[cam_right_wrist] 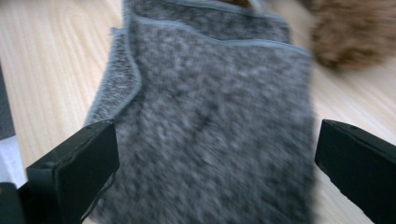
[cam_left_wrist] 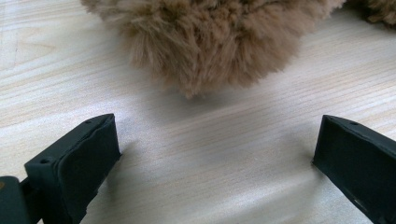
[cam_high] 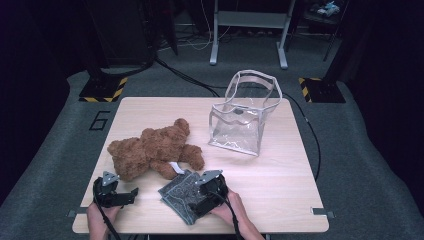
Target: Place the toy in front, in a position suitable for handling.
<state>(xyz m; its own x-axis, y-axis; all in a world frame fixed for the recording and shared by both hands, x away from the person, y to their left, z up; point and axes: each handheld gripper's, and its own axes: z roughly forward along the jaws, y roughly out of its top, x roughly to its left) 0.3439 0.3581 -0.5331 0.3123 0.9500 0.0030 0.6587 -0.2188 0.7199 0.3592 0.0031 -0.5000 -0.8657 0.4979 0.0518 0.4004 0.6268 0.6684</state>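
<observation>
A brown teddy bear (cam_high: 152, 150) lies on its side on the wooden table (cam_high: 280, 175), left of centre. A folded grey cloth (cam_high: 181, 195) lies just in front of it, near the front edge. My right gripper (cam_high: 202, 197) hovers over the cloth (cam_right_wrist: 210, 126), open, its jaws spread wider than the cloth. My left gripper (cam_high: 131, 196) rests near the front left edge, open and empty, pointing at the bear's fur (cam_left_wrist: 215, 42). A clear plastic tote bag (cam_high: 240, 120) with grey trim stands upright at the back right.
Bare wood lies to the right of the cloth and in front of the bag. Beyond the table are grey carpet, cables (cam_high: 185, 75), a metal frame (cam_high: 250, 30) and yellow-black floor markers (cam_high: 102, 90).
</observation>
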